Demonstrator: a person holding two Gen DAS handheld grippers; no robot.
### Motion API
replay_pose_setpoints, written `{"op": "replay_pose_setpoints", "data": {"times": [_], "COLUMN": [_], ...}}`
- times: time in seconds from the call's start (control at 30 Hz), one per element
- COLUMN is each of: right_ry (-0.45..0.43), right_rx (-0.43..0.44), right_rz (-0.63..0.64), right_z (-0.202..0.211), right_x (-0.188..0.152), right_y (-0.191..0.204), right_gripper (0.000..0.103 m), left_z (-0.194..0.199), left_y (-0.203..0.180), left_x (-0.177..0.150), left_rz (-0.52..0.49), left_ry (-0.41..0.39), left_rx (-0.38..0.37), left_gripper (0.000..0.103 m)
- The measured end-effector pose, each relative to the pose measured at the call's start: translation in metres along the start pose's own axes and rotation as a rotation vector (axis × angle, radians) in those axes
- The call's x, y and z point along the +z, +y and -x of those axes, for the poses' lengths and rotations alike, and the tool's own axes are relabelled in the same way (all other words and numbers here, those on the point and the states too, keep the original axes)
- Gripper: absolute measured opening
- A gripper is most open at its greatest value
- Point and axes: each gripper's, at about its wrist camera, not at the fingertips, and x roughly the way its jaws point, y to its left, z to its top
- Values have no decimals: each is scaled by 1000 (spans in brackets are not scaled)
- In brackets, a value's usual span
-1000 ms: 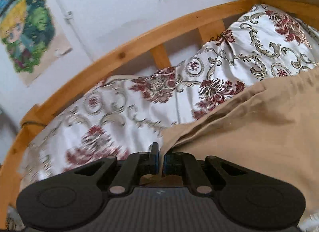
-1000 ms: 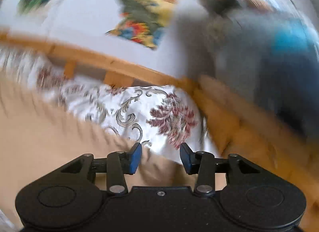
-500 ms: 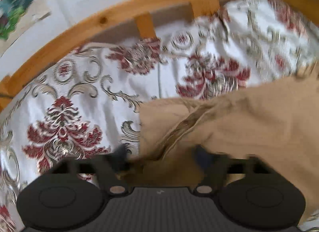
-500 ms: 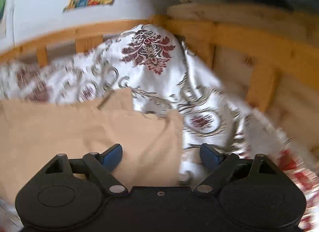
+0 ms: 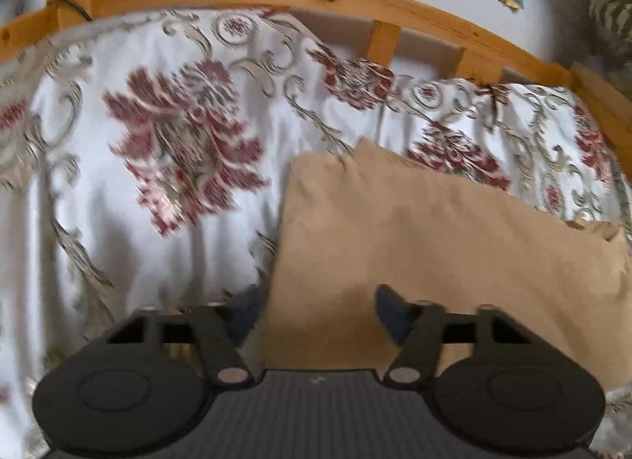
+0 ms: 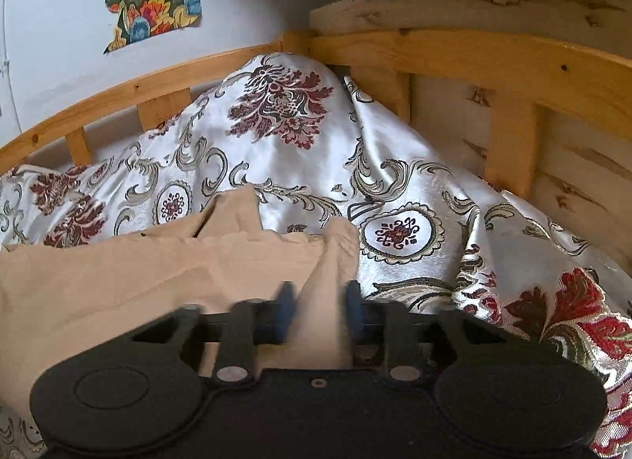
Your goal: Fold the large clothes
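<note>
Left gripper pose: we angle the left gripper (image 5: 316,309) down toward the bed, over the near left edge of the tan garment (image 5: 434,245).
Left gripper state: its jaws are closing with the garment's edge between them; we see the pads standing apart from the cloth, so nothing is grasped.
Right gripper pose: we tilt the right gripper (image 6: 319,307) down over the garment's right corner (image 6: 331,261).
Right gripper state: its jaws are closing around a raised fold of tan cloth; blur hides whether the pads press it yet.
Garment position: we see it lying flat and folded on the bedspread (image 5: 177,135), stretching between both grippers.
Materials: the garment is matte, soft, lightly creased; the bedspread is glossy white satin with red flowers and grey scrolls; the bed frame (image 6: 454,52) is knotty pale wood.
</note>
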Motion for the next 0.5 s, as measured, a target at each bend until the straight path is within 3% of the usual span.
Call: {"op": "replay_pose_setpoints", "data": {"times": [0.07, 0.1, 0.2, 0.23, 0.27, 0.33, 0.37, 0.43, 0.5], "right_ry": [3, 14, 37, 40, 35, -10, -67, -169, -240], "right_rx": [-15, -39, -113, -123, -126, -122, -119, -101, -30], "right_rz": [20, 54, 182, 200, 203, 202, 223, 290, 349], "right_z": [-2, -5, -13, -14, -13, -5, 4, 17, 25], "right_x": [-1, -2, -8, -9, -10, -8, -8, -8, -8], "right_y": [2, 5, 17, 20, 21, 23, 28, 43, 65], "right_gripper": [14, 12, 11, 12, 12, 23, 29, 63, 76], "left_z": [-14, -22, -31, -30, -28, -16, -7, 4, 7], "left_y": [-10, -16, -23, -23, -22, -23, -26, -38, -56], "left_x": [-2, -4, -6, -3, -1, -1, -1, -3, -3], "left_rz": [-44, -75, -92, -69, -48, 0, 6, -27, -82], "left_ry": [45, 70, 78, 72, 66, 12, -50, -152, -229], "left_rx": [80, 132, 180, 185, 189, 195, 193, 171, 137], "left_gripper": [27, 26, 27, 36, 53, 70, 71, 76, 83]}}
